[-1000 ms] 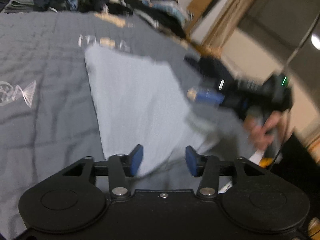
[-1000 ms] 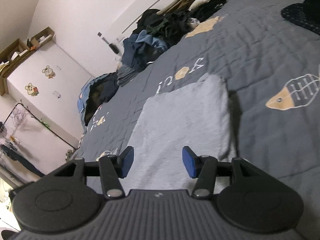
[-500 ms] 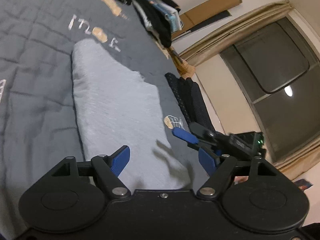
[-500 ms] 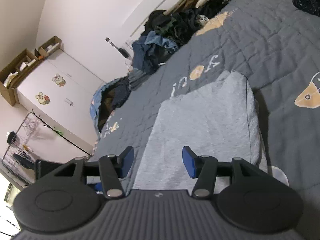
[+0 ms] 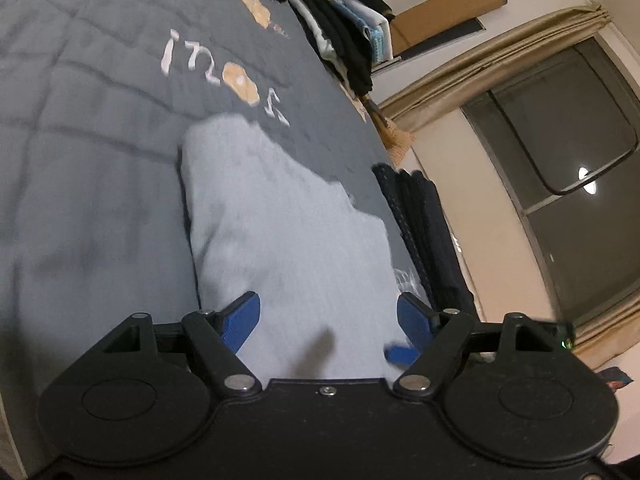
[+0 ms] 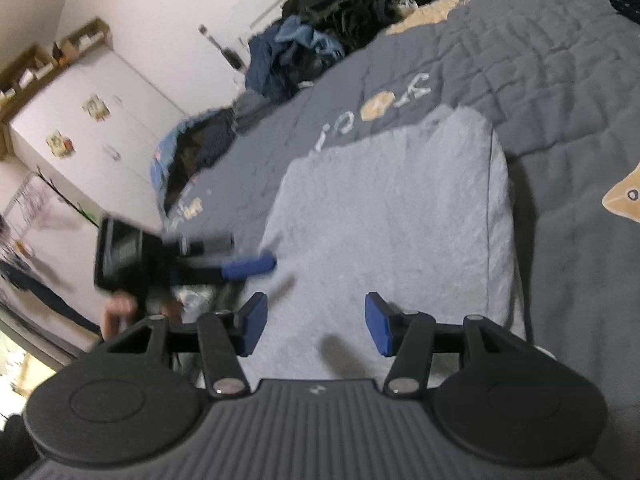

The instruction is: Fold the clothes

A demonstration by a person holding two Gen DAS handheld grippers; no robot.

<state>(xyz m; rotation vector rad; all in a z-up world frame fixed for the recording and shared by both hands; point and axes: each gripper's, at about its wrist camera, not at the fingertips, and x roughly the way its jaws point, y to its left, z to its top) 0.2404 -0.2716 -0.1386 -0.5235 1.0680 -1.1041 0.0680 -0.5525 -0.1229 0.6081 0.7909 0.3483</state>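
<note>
The grey garment (image 5: 288, 240) lies folded flat on the bed's dark quilt (image 5: 80, 140). My left claw (image 5: 328, 320) and right claw (image 6: 316, 322) both hang over its near edge, spread wide, gripping nothing.

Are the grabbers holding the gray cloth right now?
No. The left gripper and right gripper are both open above the folded gray garment; nothing is held.

Grey quilted bed (image 5: 88, 184) under a folded light-grey garment (image 5: 288, 240), dark clothes heaped (image 6: 304, 56) along its far edge.
</note>
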